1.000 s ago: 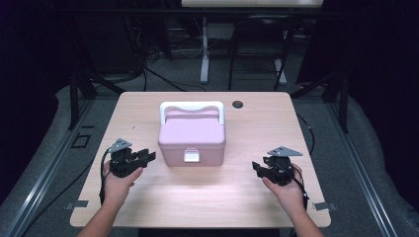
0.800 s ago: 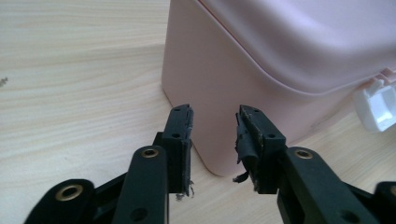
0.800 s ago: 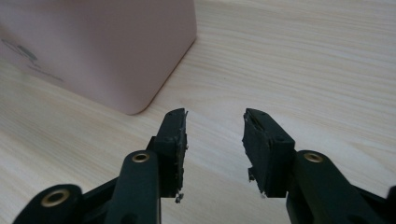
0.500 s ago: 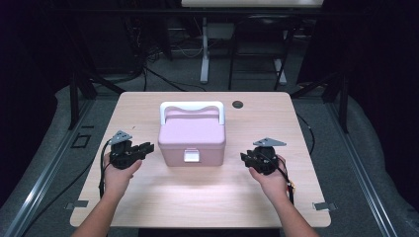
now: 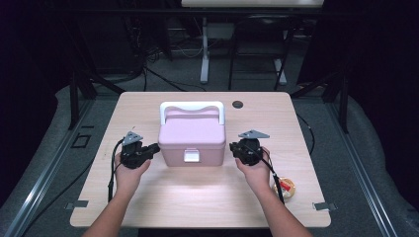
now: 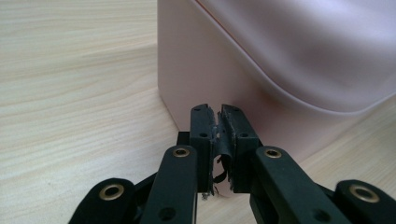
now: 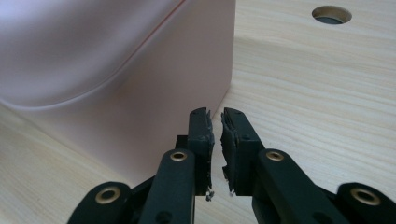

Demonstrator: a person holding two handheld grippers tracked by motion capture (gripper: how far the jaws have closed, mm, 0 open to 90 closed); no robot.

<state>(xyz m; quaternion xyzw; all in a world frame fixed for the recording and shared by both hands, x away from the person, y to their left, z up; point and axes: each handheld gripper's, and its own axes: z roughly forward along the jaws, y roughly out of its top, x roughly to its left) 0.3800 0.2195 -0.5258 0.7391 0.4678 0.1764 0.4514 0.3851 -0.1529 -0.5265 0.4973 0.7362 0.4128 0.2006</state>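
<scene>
At the pink box's [image 5: 191, 137] two ends, we press our clenched, empty left gripper [image 5: 154, 147] and right gripper [image 5: 232, 146] inward evenly, keeping it square.

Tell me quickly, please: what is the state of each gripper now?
Left gripper: closed, holding nothing, close to the pink box.
Right gripper: closed, holding nothing, beside the box's other end.

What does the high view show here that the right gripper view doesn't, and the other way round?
High view: the box's white handle and front latch, the left gripper at its left side, and a tape roll near the table's front right corner. Right gripper view: the right gripper with jaws nearly closed, holding nothing, near the box's corner. Both: the pink box, table and its hole.
</scene>
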